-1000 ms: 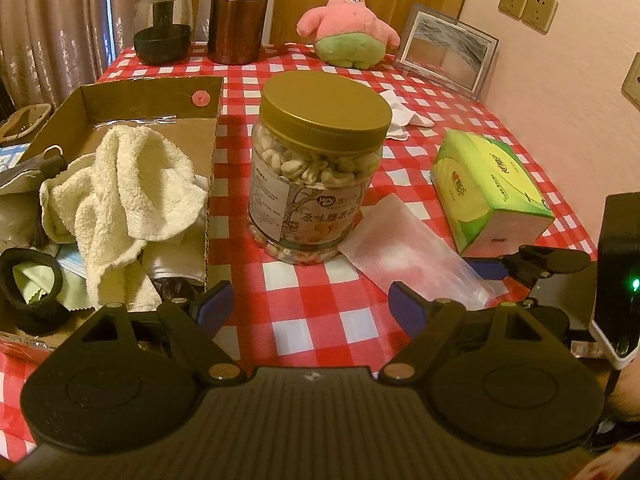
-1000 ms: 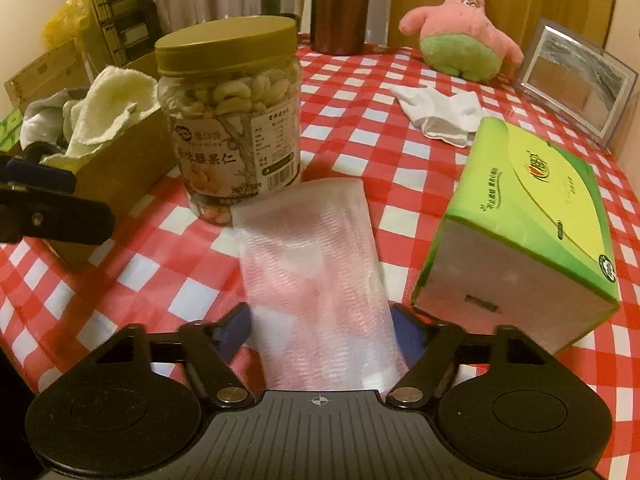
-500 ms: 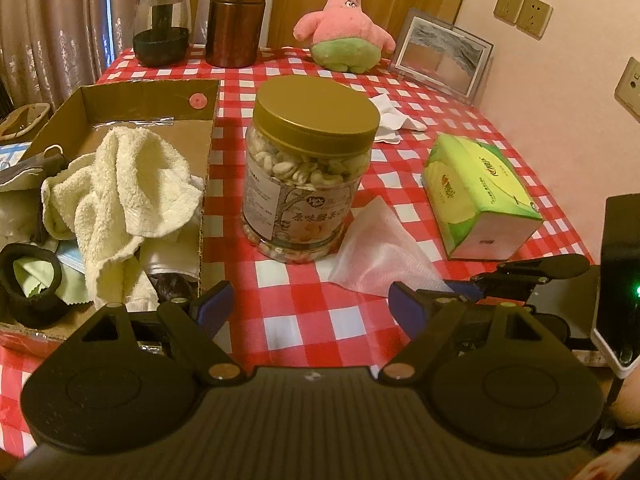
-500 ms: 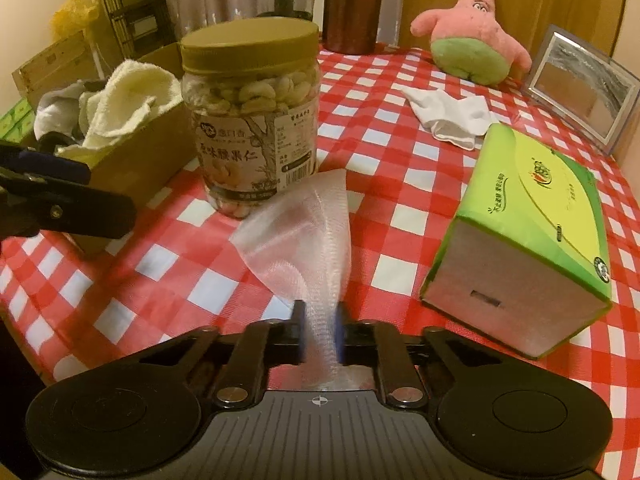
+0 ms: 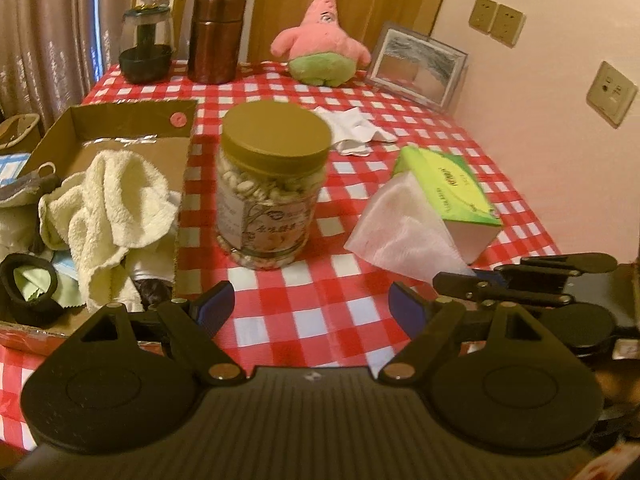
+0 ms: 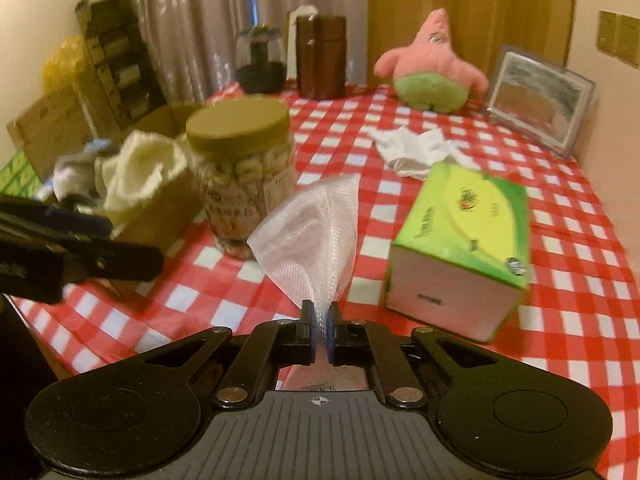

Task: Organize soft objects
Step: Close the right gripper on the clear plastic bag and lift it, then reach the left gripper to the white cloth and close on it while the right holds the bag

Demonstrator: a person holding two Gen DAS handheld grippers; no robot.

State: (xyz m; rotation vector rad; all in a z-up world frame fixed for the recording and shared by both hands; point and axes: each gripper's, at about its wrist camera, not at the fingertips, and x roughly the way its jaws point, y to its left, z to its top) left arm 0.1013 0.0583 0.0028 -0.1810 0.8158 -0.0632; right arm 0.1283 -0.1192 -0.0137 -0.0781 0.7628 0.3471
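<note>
The right gripper (image 6: 319, 334) has its jaws pinched on one edge of a thin white mesh cloth (image 6: 316, 232), which may slip out or brush the gold-lidded clear plastic nut jar (image 6: 242, 172) on the counter, while the left gripper (image 5: 312, 306) has its jaws wide and empty.

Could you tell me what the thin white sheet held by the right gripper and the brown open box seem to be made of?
Thin white sheet: likely non-woven or gauze-like fabric, matte, with a fine weave and slight translucency. Brown open box: corrugated cardboard, dull finish, taped seam inside.

A lidded nut jar (image 5: 274, 184) stands mid-desk; a green tissue box (image 5: 450, 196) lies near the right edge; a picture frame (image 5: 418, 66) leans at the far right corner.
</note>
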